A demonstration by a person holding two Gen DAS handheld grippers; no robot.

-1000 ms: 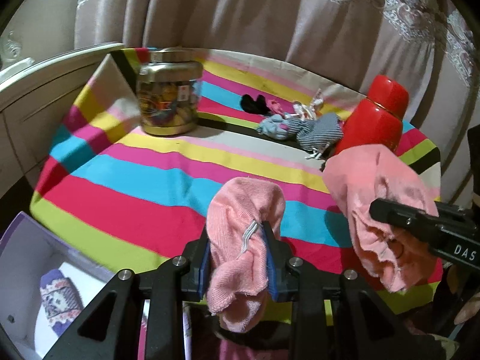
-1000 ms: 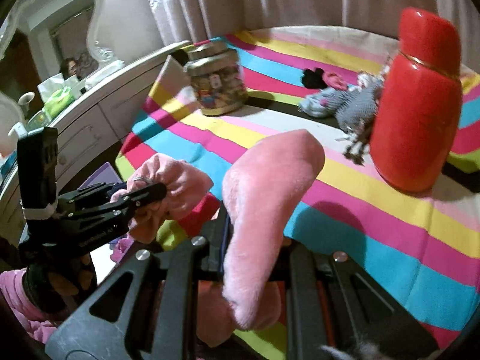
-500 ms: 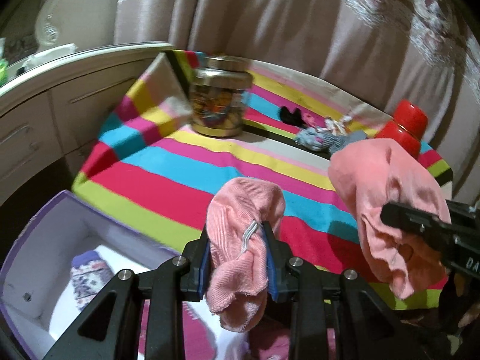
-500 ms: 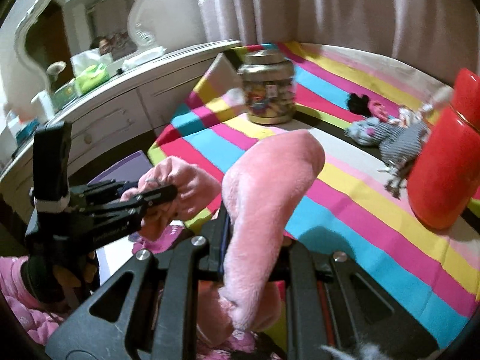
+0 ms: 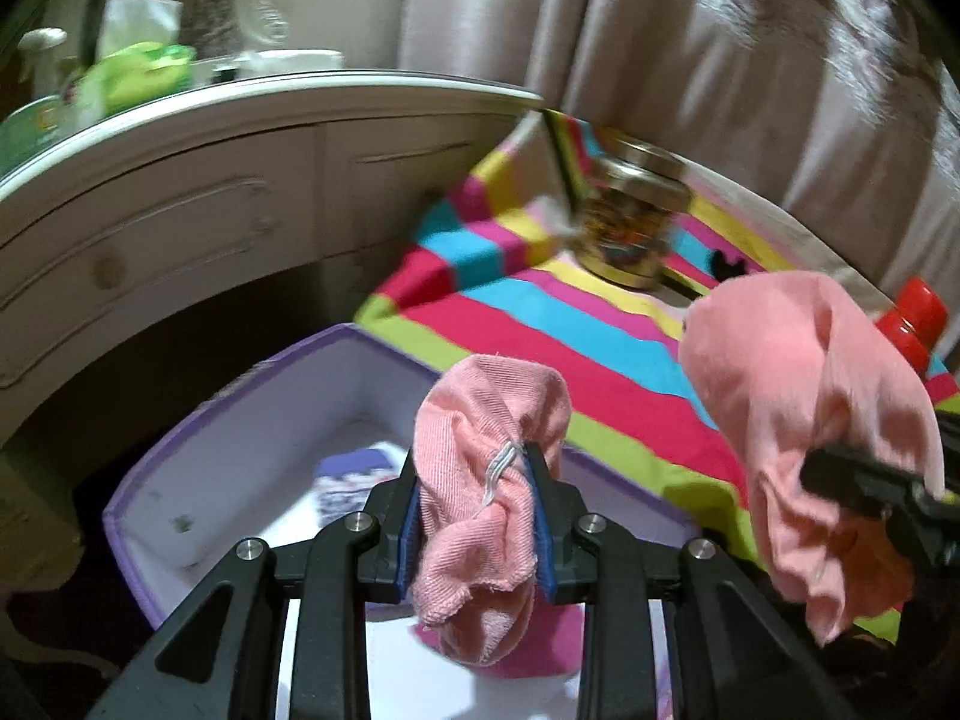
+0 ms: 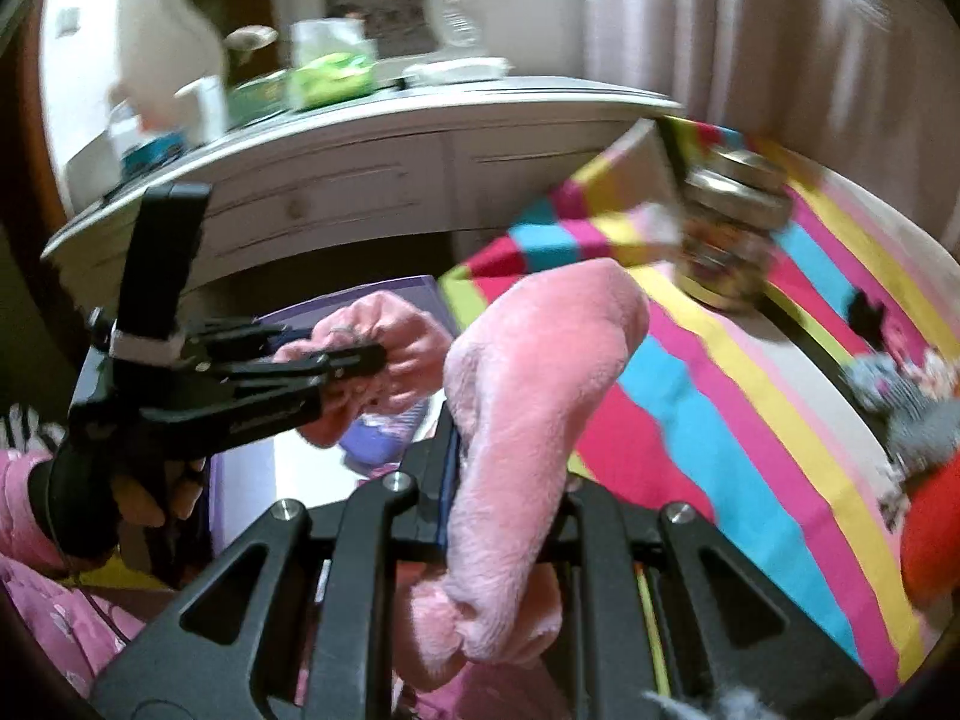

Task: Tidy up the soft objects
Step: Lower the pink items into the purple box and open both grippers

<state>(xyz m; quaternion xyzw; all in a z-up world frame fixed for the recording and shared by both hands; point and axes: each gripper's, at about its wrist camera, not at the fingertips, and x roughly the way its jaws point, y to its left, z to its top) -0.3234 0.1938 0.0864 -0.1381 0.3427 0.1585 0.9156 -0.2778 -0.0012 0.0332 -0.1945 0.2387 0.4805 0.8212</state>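
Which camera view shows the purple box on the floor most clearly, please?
The left wrist view: the purple box shows its open top, white inside and a patterned sock. The right wrist view shows only slivers of it behind the left gripper and its pink sock.

We see a ribbed pink cloth sock (image 5: pixel 480 462) at lower centre, a fluffier plush pink sock (image 6: pixel 528 396) in the right wrist view, matt black plastic gripper arms with shiny metal screws, a smooth striped tablecloth (image 5: pixel 576 336), a glossy metal-lidded jar (image 5: pixel 630 222), and a matt white-lined box (image 5: pixel 240 420).
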